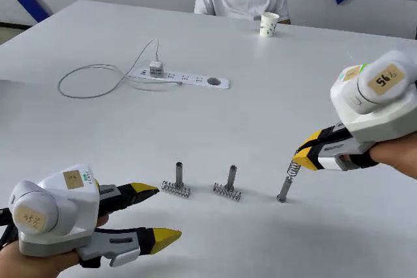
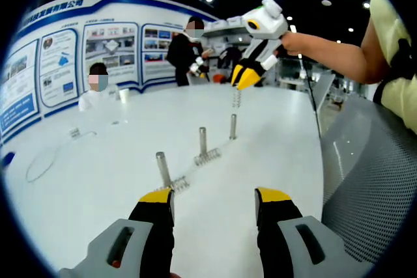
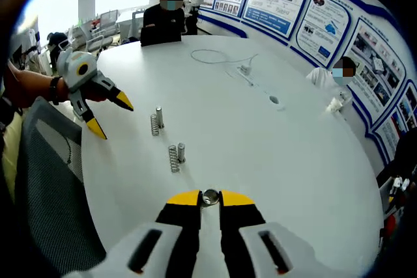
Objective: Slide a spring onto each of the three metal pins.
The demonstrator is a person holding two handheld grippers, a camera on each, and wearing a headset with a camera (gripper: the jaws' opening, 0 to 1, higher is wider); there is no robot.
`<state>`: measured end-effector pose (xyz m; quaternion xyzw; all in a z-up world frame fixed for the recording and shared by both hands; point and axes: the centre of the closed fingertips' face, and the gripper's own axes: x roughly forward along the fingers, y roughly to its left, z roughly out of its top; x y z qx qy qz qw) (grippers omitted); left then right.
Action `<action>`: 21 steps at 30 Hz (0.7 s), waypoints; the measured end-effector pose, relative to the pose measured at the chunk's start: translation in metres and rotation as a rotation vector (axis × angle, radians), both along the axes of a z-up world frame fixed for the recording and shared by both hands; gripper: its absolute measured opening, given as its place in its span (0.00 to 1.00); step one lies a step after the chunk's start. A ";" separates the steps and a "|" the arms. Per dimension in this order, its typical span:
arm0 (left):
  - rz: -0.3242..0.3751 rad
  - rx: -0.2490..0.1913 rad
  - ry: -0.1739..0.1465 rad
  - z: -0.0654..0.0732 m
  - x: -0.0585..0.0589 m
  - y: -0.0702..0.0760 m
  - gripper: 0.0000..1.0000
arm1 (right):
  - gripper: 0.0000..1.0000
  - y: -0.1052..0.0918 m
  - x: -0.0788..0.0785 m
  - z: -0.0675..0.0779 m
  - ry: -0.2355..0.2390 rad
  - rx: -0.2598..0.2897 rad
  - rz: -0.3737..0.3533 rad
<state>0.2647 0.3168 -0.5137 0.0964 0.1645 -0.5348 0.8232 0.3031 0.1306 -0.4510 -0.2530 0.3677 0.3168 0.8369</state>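
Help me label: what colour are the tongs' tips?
Yellow tips, clearest in the left gripper view.

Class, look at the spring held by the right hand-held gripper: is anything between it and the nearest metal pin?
Nothing visible. The small coiled metal spring in the right hand-held gripper hangs just above the rightmost grey metal pin.

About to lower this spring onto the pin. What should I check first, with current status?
1. Right gripper shut on held spring: ok.
2. Held spring above right pin, roughly in line: ok.
3. Spring's axis exactly matching the pin's: cannot tell.
4. Right pin standing and bare: ok.
5. Left gripper open, nothing between its jaws: ok.
6. Left spring on left pin, middle spring on middle pin: not ok, both lie alongside.
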 end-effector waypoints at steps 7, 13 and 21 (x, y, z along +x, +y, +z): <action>0.005 -0.004 0.003 -0.001 0.001 0.001 0.51 | 0.12 -0.001 0.002 -0.008 0.014 -0.011 -0.005; 0.005 -0.007 0.005 -0.001 0.002 0.001 0.50 | 0.11 -0.001 0.003 -0.011 0.024 -0.012 -0.008; 0.002 -0.005 0.010 -0.002 0.002 0.000 0.50 | 0.12 -0.002 0.003 -0.018 0.038 -0.014 -0.012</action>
